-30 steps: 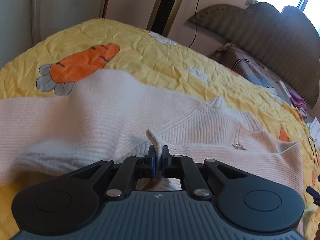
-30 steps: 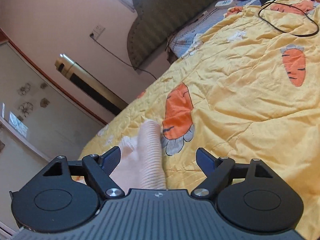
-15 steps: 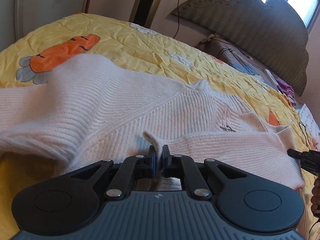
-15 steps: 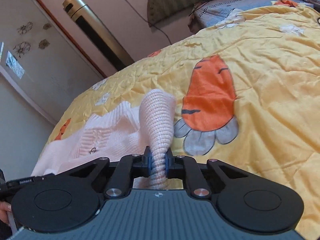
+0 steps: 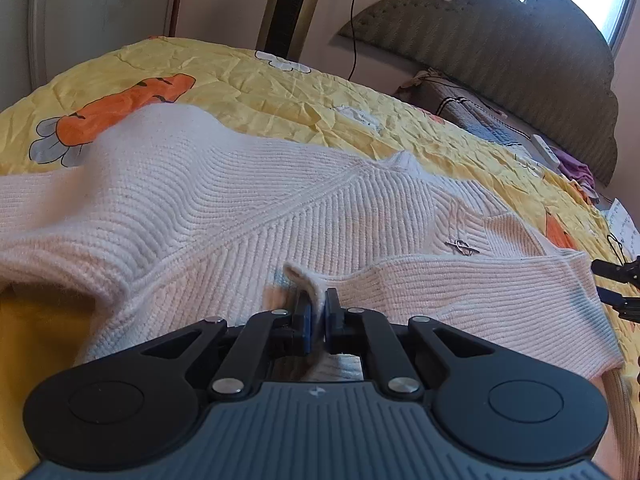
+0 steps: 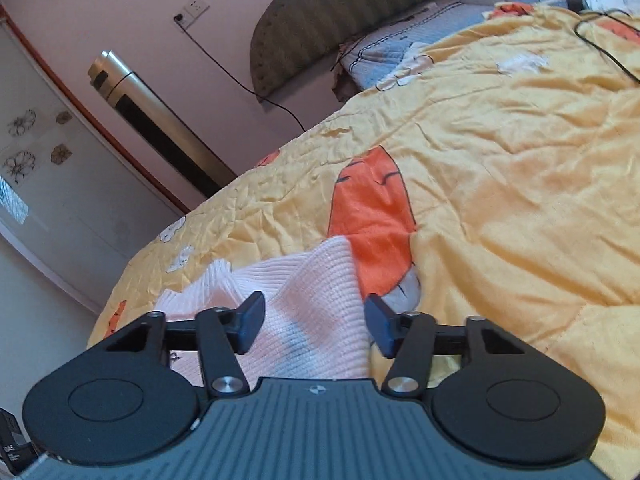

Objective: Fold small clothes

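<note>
Currently one pink ribbed sweater lies spread on the yellow quilt, stretching away ahead of the left claw and across to the right claw.

Left claw: pressed together on a small tab of the sweater's near edge, which pokes up between the pads. Right claw: jaws opening, pads clear of the knit; a fold of the sweater lies between and below them, not gripped.

Risks, as judged:
- Pinch at the left claw takes only a thin tab of edge. A pull could slip it out, since ribbed knit stretches.
- Right side is loose while the left side is held. Any lift now would likely drag the sweater skewed and bunch it, spoiling a straight fold.
- A small metal pin or clasp sits on the knit ahead and right of the left claw; it could snag a layer laid over it.
- Hump in the sweater far left of the left claw may trap a crease.

Count: sweater, one. Claws, two. Carrot prints in view, at least two near the sweater. Black cable on the quilt far ahead of the right claw, one.
</note>
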